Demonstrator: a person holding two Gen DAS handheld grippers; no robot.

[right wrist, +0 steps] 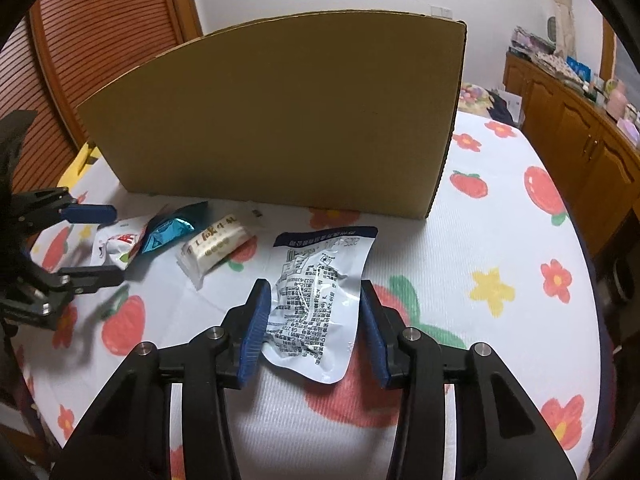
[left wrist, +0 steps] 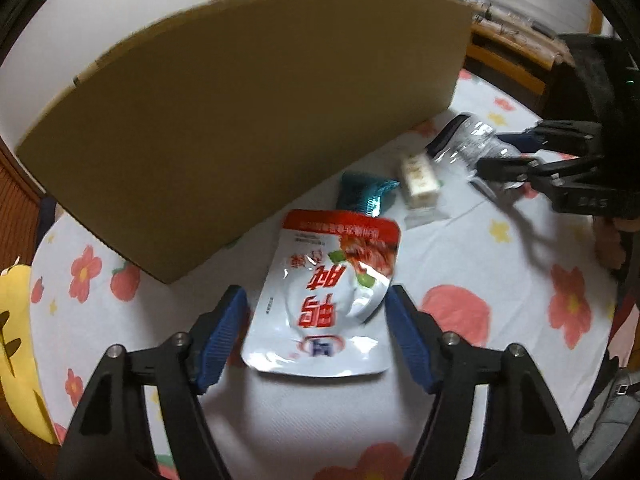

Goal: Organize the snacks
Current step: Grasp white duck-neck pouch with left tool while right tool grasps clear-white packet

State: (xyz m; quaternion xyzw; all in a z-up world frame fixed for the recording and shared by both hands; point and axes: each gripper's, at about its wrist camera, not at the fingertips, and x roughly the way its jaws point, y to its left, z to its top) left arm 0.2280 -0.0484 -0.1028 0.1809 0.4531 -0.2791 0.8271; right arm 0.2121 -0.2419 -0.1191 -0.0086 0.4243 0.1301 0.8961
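Blue-padded fingers of the left hand-held gripper (left wrist: 316,332) are spreading wide around a white-and-red pouch (left wrist: 328,296), not pinching it. The right hand-held gripper (right wrist: 316,328) is likewise straddling, unclenched, a silver printed pouch (right wrist: 320,300). Both pouches are lying flat on the flowered cloth (right wrist: 500,248), long axes running toward the cardboard box (right wrist: 280,112), whose wall is blocking the way ahead. A teal packet (right wrist: 166,232) and a cream bar (right wrist: 216,246) are lying between the pouches.

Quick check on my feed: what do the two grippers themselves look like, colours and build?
The left gripper and right gripper match: matte black linkage arms with round silver pivot screws, ending in blue ribbed pads on the jaws. No cables or sleeves are visible.
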